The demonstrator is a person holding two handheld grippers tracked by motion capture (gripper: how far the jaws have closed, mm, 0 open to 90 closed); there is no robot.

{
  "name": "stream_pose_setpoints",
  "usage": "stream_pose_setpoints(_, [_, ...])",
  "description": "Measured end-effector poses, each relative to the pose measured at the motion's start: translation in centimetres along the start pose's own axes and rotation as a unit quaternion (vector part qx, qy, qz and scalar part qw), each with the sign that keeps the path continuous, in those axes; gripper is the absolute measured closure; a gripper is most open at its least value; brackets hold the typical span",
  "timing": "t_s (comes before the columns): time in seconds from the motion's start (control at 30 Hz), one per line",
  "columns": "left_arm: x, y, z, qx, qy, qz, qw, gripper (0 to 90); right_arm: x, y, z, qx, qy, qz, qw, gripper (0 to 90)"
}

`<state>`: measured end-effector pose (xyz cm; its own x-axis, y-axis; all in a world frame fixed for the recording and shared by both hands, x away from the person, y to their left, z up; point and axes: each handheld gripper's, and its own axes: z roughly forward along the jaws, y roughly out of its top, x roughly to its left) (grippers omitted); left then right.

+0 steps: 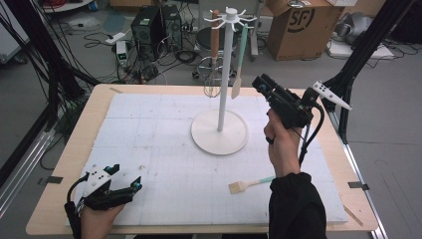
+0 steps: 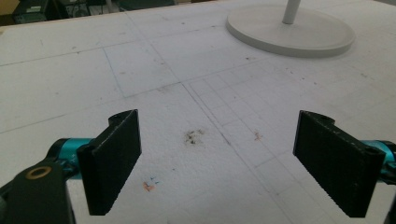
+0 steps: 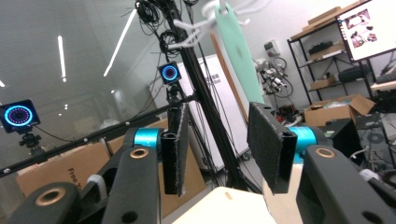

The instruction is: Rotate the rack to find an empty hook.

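Right hand-held gripper (image 1: pixel 260 82) raised, open-jawed, just beside hanging spatula (image 1: pixel 239 62).

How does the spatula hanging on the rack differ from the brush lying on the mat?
The spatula hangs upright from a hook of the white rack; the brush lies flat on the mat. The spatula sits beyond the right claw, the brush nearer the person. Both have mint-green handles.

Each gripper is black with flat rectangular pads on teal cylinders — brass-ringed holes show in the linkage arms. The left gripper (image 1: pixel 124 178) bears a white plate on top, while the right gripper (image 1: pixel 259 82) carries a white pointed plate with dark dots and trails a black cable. The right hand (image 1: pixel 281 144) wears a dark ring and a black sleeve.
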<state>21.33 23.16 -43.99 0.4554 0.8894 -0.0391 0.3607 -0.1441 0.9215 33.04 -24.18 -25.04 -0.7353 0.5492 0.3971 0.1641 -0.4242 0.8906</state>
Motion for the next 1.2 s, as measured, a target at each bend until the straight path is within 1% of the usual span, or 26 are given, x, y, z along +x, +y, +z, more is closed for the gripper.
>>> stream_pose_setpoints(0.1, [0.1, 0.0, 0.0, -0.001, 0.0, -0.001, 1.0, 15.8, 0.2, 0.7, 0.8, 0.0, 0.003, -0.001, 1.0, 62.5])
stream_pose_setpoints(0.17, [0.1, 0.0, 0.0, -0.001, -0.001, -0.002, 1.0, 15.8, 0.2, 1.1, 1.1, -0.003, 0.004, 0.003, 1.0, 69.5])
stream_pose_setpoints(0.2, [0.2, 0.0, 0.0, 0.0, -0.001, -0.001, 1.0, 15.8, 0.2, 1.3, 1.3, -0.008, 0.004, 0.003, 1.0, 72.8])
stream_pose_setpoints(0.23, [0.2, 0.0, 0.0, -0.001, 0.0, -0.002, 1.0, 15.8, 0.2, 1.4, 1.5, -0.011, 0.002, 0.001, 0.9999, 74.2])
stream_pose_setpoints(0.3, [0.2, -0.1, -0.1, -0.002, 0.0, -0.004, 1.0, 15.8, 0.2, 1.7, 1.7, -0.011, 0.002, 0.005, 0.9999, 81.5])
stream_pose_setpoints(0.37, [0.3, -0.1, -0.1, -0.002, 0.0, -0.003, 1.0, 15.8, 0.2, 1.9, 1.9, -0.011, -0.001, 0.003, 0.9999, 88.3])
stream_pose_setpoints(0.4, [0.3, -0.1, 0.0, -0.002, 0.0, -0.004, 1.0, 15.8, 0.1, 2.1, 2.0, -0.01, -0.001, 0.002, 0.9999, 89.5])
stream_pose_setpoints(0.47, [0.3, -0.1, 0.0, 0.0, -0.002, -0.005, 1.0, 15.8, 0.1, 2.3, 2.2, -0.008, -0.007, -0.002, 0.9999, 89.7])
stream_pose_setpoints(0.53, [0.4, -0.1, 0.1, -0.001, -0.001, -0.006, 1.0, 15.8, 0.1, 2.6, 2.5, -0.004, -0.009, -0.008, 0.9999, 89.8])
stream_pose_setpoints(0.57, [0.4, -0.1, 0.1, -0.001, -0.002, -0.007, 1.0, 15.8, 0.2, 2.7, 2.7, -0.002, -0.01, -0.008, 0.9999, 89.8])
stream_pose_setpoints(0.63, [0.5, -0.1, 0.1, 0.001, -0.001, -0.006, 1.0, 15.8, 0.2, 3.0, 3.0, -0.004, -0.01, -0.013, 0.9999, 89.8])
stream_pose_setpoints(0.7, [0.5, -0.1, 0.1, 0.0, -0.002, -0.008, 1.0, 15.8, 0.3, 3.3, 3.4, -0.004, -0.01, -0.012, 0.9999, 89.9])
stream_pose_setpoints(0.83, [0.5, -0.1, 0.2, 0.0, -0.002, -0.008, 1.0, 15.8, 0.3, 4.0, 4.2, -0.005, -0.017, -0.019, 0.9997, 90.0])
stream_pose_setpoints(0.97, [0.5, -0.2, 0.1, 0.001, -0.004, -0.009, 1.0, 15.8, 0.3, 4.4, 4.8, -0.008, -0.018, -0.013, 0.9997, 90.0])
stream_pose_setpoints(1.07, [0.5, -0.2, 0.1, 0.0, -0.005, -0.007, 1.0, 15.8, 0.1, 4.5, 5.1, -0.014, -0.021, -0.011, 0.9996, 90.0])
stream_pose_setpoints(1.2, [0.5, -0.2, 0.1, 0.0, -0.005, -0.005, 1.0, 15.8, -0.1, 4.7, 5.5, -0.013, -0.028, -0.01, 0.9995, 90.0])
